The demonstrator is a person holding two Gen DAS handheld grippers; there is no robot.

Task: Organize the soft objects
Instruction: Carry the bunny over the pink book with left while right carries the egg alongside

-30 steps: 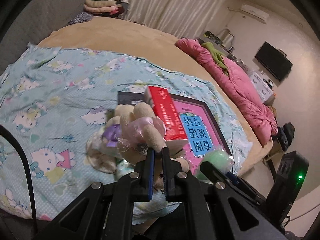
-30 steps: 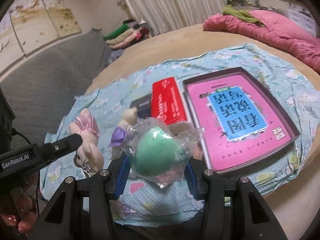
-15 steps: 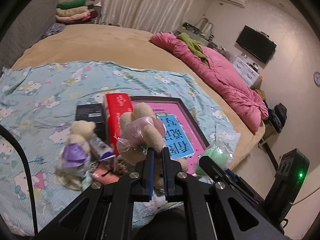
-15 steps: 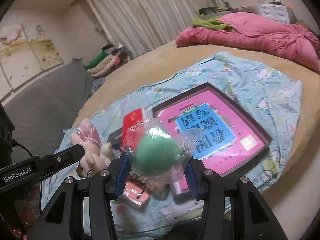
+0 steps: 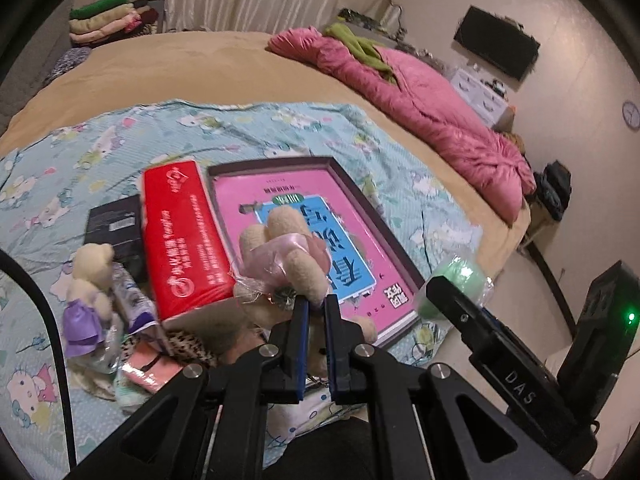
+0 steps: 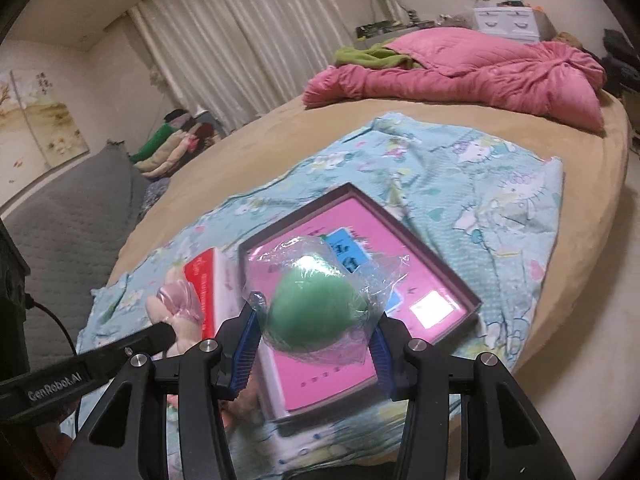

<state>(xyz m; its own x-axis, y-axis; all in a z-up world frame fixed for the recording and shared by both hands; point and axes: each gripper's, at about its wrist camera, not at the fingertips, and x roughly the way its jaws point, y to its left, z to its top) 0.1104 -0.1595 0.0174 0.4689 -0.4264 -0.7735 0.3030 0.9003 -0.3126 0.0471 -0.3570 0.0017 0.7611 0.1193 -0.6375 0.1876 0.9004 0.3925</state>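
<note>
My left gripper [image 5: 315, 304] is shut on a small beige plush bear in a pink dress [image 5: 286, 254], held above the bed near the pink box lid. The same bear [image 6: 176, 304] shows at the left of the right wrist view. My right gripper [image 6: 314, 328] is shut on a green soft ball in a clear plastic bag [image 6: 316, 312], which hangs over the pink box; this ball [image 5: 456, 280] also shows at the right of the left wrist view. A second beige bear in a purple dress [image 5: 90, 288] lies on the blue cartoon-print sheet [image 5: 248, 128].
A shallow dark-rimmed box with a pink and blue printed inside [image 5: 352, 196] lies on the sheet, with a red tissue pack [image 5: 180, 236] and a black box [image 5: 116, 220] to its left. Small packets [image 5: 140, 368] lie near the purple bear. A pink quilt [image 5: 420, 96] lies far back.
Both grippers have swung to the right over the bed with their loads still held. The pink box now lies under the right gripper, and the purple bear has slid to the left of the view.
</note>
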